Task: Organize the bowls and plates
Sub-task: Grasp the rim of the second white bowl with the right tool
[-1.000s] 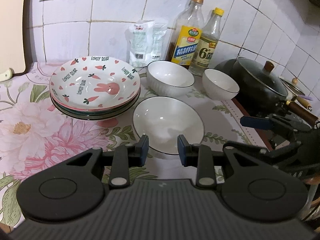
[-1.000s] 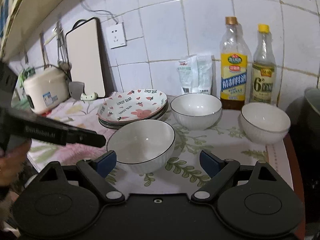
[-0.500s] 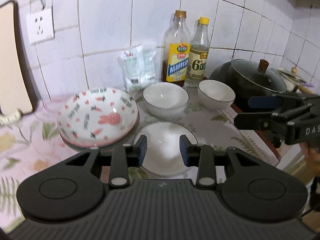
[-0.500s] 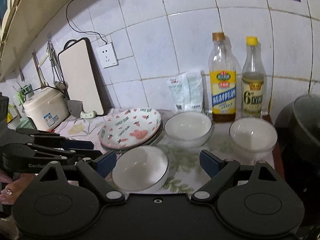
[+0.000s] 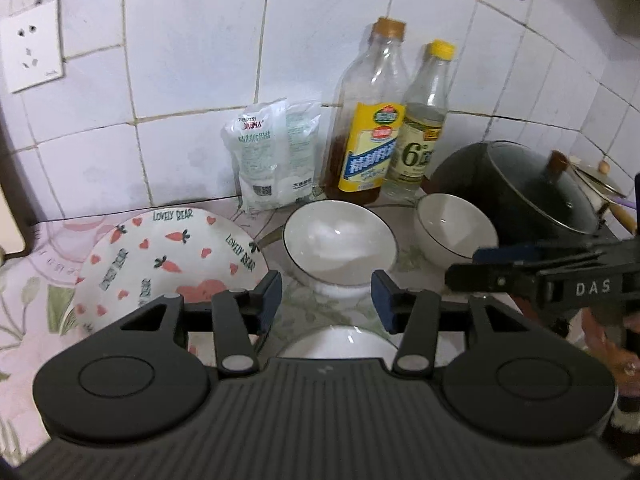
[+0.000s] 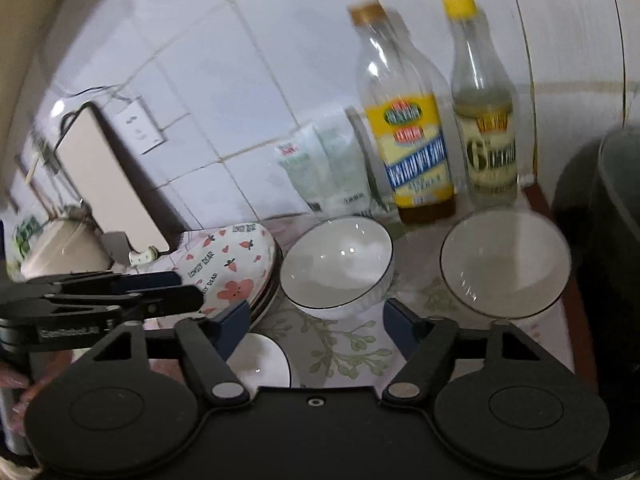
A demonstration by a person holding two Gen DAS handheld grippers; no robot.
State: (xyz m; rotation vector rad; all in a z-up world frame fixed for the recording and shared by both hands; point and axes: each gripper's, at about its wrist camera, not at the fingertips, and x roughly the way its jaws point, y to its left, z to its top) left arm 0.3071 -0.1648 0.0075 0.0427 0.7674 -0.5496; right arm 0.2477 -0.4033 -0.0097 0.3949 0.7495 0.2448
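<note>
plates [image 5: 168, 268] sit stacked at the worktop's left – that part looks done. three white bowls [image 5: 340, 248] remain apart to their right – unstacked. left tongs [image 5: 326, 300] and right tongs [image 6: 316, 326] gape, holding nothing.

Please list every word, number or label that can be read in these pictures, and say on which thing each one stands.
"LOVELY BEAR": on the rim of the top plate, several times.
"6": large numeral on the label of the yellow-capped bottle.
"DAS": on the right hand-held gripper, cut off by the frame edge.
Yellow label of the brown-capped bottle: Chinese characters, too blurred to read.
White packet: print too small to read.
</note>
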